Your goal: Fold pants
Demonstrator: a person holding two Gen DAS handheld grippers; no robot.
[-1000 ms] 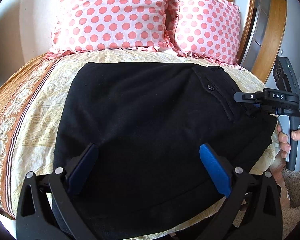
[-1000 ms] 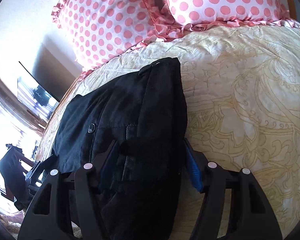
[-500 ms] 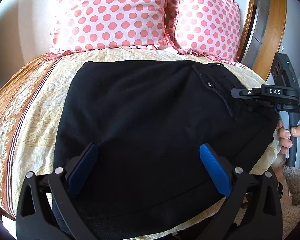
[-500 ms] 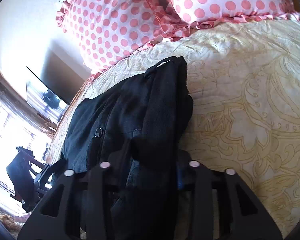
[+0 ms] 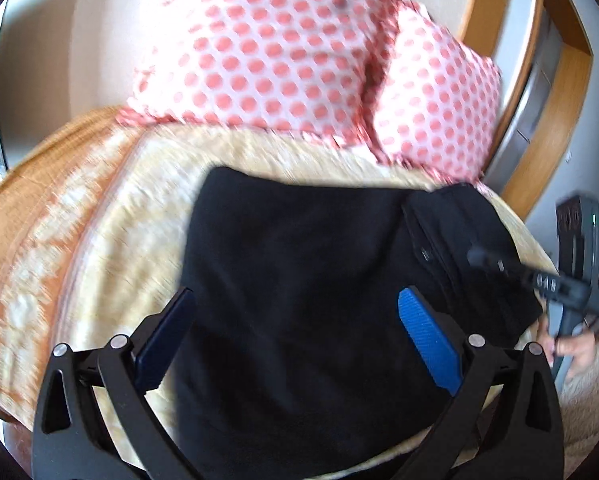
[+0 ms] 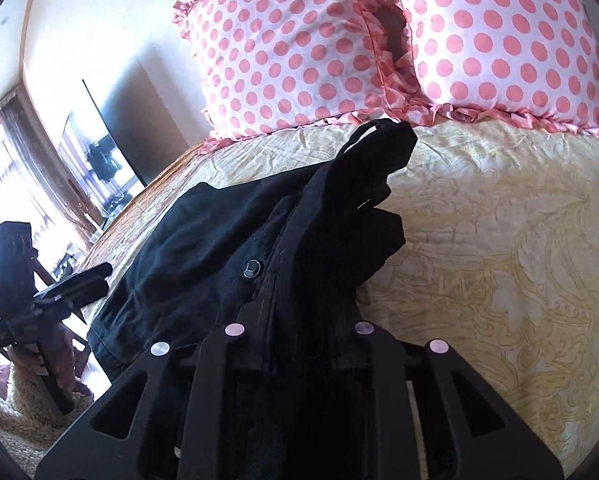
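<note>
Hiding right gripper (image 6: 299, 320) fingers, bunched black pants (image 6: 203, 248), left view blurred

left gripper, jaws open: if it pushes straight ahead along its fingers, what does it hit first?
Most likely the black pants, which fill the gap ahead of the left gripper on the bedspread. The polka-dot pillows lie well beyond. Depth is hard to judge through the fisheye blur.

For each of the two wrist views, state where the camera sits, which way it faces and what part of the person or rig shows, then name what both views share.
Left wrist: on the left gripper, jaws wide, facing the pillows across the black pants; right gripper and hand at right.
Right wrist: on the right gripper, its jaws just closed on the pants' bunched edge; left gripper at left.
Shared: pants, pillows, bedspread.
</note>
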